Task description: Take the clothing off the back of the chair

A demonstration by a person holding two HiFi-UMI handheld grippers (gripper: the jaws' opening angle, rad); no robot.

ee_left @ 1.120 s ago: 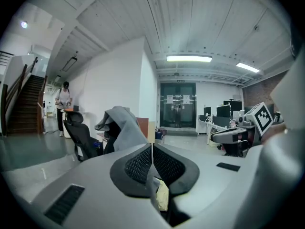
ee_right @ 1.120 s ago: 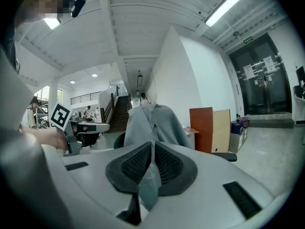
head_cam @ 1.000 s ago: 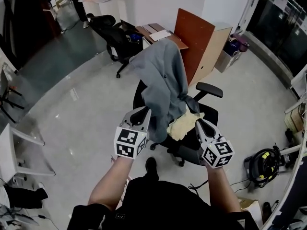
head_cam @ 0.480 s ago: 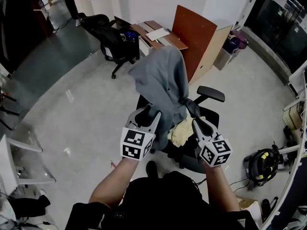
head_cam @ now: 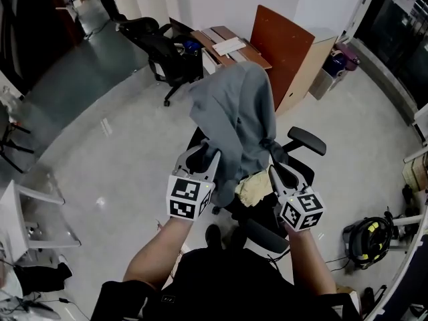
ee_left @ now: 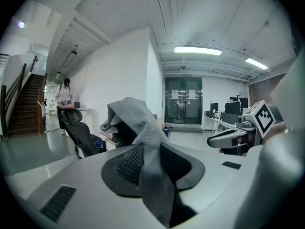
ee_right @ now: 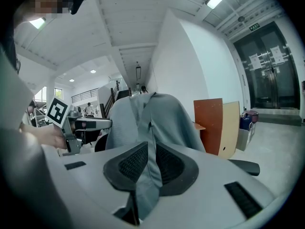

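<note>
A grey garment (head_cam: 237,116) hangs over the back of a black office chair (head_cam: 306,141). My left gripper (head_cam: 202,156) holds its lower left edge. The jaws are closing, and a fold of the grey garment (ee_left: 134,118) fills the gap between the pads (ee_left: 127,163). My right gripper (head_cam: 276,170) is shut on the lower right edge, where the grey garment (ee_right: 164,116) runs down between the pads (ee_right: 135,162). A pale yellow cloth (head_cam: 254,187) lies on the seat between the grippers. The chair's back is hidden under the garment.
A second black chair (head_cam: 159,45) and a desk with papers (head_cam: 227,45) stand behind. A brown board (head_cam: 281,45) leans at the back right. Yellow-and-black gear (head_cam: 368,238) lies on the floor at right and a white table (head_cam: 20,212) at left. A person (ee_left: 63,92) stands far off.
Both grippers and the head have come a little closer to the chair. The garment's lower edges stay between the jaws and it hangs over the chair's back as before.
</note>
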